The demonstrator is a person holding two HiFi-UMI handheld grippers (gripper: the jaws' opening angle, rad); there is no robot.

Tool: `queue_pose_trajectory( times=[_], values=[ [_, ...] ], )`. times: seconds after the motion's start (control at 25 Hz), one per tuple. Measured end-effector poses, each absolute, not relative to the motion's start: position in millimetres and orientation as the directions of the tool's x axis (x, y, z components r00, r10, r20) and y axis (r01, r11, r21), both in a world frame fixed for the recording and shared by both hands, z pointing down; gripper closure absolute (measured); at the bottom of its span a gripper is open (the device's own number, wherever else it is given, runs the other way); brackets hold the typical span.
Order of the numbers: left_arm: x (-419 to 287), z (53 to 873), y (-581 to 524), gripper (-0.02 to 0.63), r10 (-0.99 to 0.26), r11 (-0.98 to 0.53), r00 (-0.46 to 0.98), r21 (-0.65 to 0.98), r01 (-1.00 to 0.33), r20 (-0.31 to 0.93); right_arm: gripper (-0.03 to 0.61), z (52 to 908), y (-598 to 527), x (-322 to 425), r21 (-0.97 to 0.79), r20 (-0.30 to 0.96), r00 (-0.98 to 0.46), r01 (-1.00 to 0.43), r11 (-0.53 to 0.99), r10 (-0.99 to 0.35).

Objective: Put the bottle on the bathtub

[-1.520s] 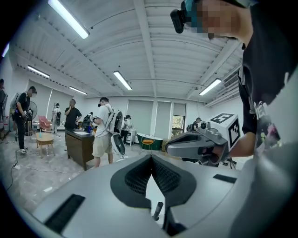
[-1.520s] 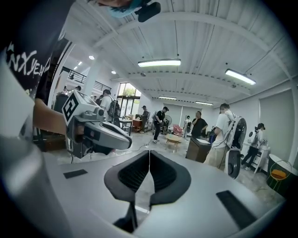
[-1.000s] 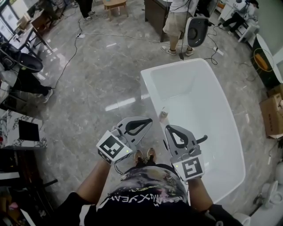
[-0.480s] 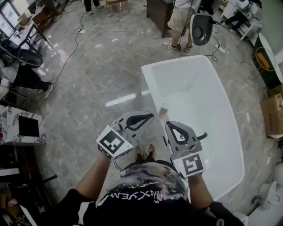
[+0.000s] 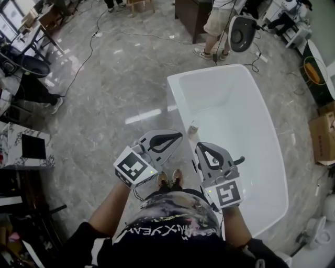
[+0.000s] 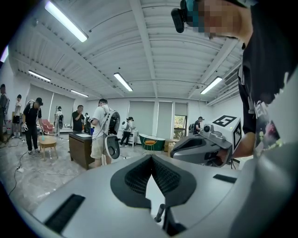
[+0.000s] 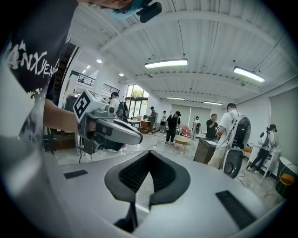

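Observation:
A small pale bottle (image 5: 194, 127) stands upright on the left rim of the white bathtub (image 5: 267, 157). Both grippers hang a little short of it, on my side, touching nothing. My left gripper (image 5: 179, 137) is to the bottle's lower left, its jaws closed together and empty (image 6: 151, 156). Just below the bottle, over the tub's rim, my right gripper (image 5: 200, 148) is also shut and empty (image 7: 150, 152). Each gripper view shows the other gripper beside it; neither shows the bottle.
The marble floor (image 5: 115, 89) carries cables (image 5: 86, 57). Beyond the tub's far end are a person (image 5: 219, 23), a round black-and-white device (image 5: 242, 32) and a dark cabinet (image 5: 189, 15). Cardboard boxes (image 5: 324, 133) are at the right, with desks and a chair (image 5: 23, 68) at the left.
The head view has tilted slightly, so the tub sits higher in the frame. The grippers and the bottle keep their places.

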State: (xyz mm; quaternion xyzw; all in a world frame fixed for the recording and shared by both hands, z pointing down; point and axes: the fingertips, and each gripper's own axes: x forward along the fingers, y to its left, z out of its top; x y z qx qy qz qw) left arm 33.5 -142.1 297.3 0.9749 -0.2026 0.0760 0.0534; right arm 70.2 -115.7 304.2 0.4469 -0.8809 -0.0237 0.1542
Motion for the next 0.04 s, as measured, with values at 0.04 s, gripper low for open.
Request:
queue_pose_trajectory(
  times=[0.04],
  values=[
    [33.5, 298.6, -141.2, 0.600, -0.388, -0.912, 0.907, 0.075, -0.404, 0.167, 0.578, 306.2, -114.9, 70.1, 0.181, 0.251, -0.552, -0.780, 0.599, -0.795]
  ],
)
